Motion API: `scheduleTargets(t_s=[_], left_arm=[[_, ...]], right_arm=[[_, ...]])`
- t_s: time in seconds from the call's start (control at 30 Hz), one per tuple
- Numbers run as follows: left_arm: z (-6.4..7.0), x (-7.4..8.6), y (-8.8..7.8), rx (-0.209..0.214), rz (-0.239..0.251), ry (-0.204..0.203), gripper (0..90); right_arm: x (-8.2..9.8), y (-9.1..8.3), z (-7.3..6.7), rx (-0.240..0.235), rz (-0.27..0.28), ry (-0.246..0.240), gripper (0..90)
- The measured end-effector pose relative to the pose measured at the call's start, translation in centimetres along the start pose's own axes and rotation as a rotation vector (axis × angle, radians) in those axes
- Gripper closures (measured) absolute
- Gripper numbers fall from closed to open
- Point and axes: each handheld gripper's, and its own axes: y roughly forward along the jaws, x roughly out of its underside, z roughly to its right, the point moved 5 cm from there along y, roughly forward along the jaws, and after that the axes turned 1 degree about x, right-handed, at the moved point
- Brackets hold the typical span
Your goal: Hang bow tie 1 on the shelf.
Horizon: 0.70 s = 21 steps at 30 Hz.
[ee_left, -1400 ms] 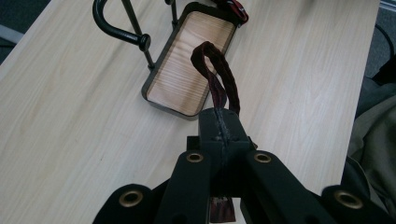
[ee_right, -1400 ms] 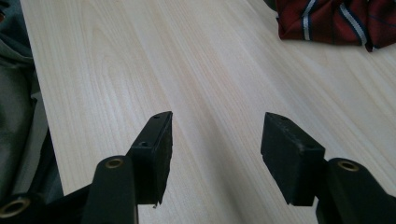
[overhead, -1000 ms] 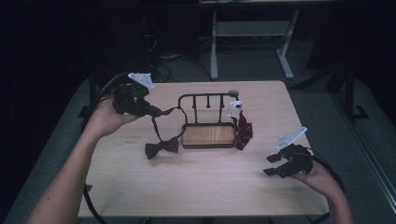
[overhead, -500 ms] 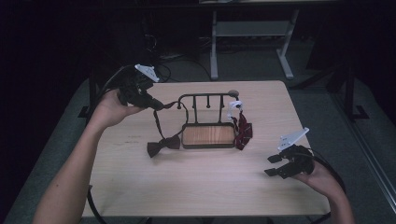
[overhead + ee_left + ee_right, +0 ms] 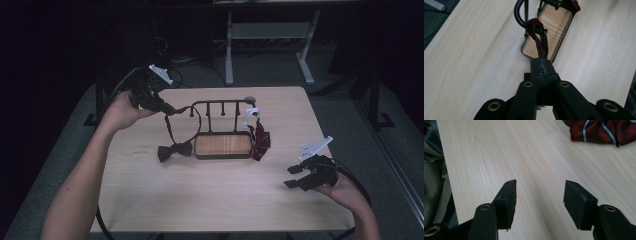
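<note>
A black rack (image 5: 222,103) with several pegs rises from a wooden base (image 5: 223,145) at the table's middle. My left gripper (image 5: 169,108) is shut on the dark strap (image 5: 541,43) of a bow tie (image 5: 175,150), which rests on the table left of the base. In the left gripper view the strap loops over the rack's end peg (image 5: 541,31), just ahead of my left gripper (image 5: 541,65). A red striped tie (image 5: 259,140) hangs at the rack's right end. My right gripper (image 5: 293,176) rests low at the table's right front, open (image 5: 539,197), with nothing between its fingers.
A white clip (image 5: 250,115) sits on the rack's right side above the red striped tie (image 5: 599,130). The wooden table (image 5: 210,200) has bare room in front of the rack. A metal stand (image 5: 270,35) and cables lie on the dark floor behind.
My left gripper has moved right toward the rack's left end with the strap, and the bow tie has slid a little closer to the base. The right gripper has stayed put.
</note>
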Motion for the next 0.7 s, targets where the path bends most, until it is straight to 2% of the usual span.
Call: scheduleTargets(t_s=[0.3,0.7], left_arm=[[-1.1,-0.1,1.0,-0.020,-0.040,-0.017,89.9],[-1.5,0.1,1.6,-0.034,-0.071,-0.039,89.7]], right_arm=[[0.0,-0.2,0.1,0.009,0.003,-0.006,43.4],[-0.1,-0.3,0.0,0.008,0.006,-0.001,43.4]])
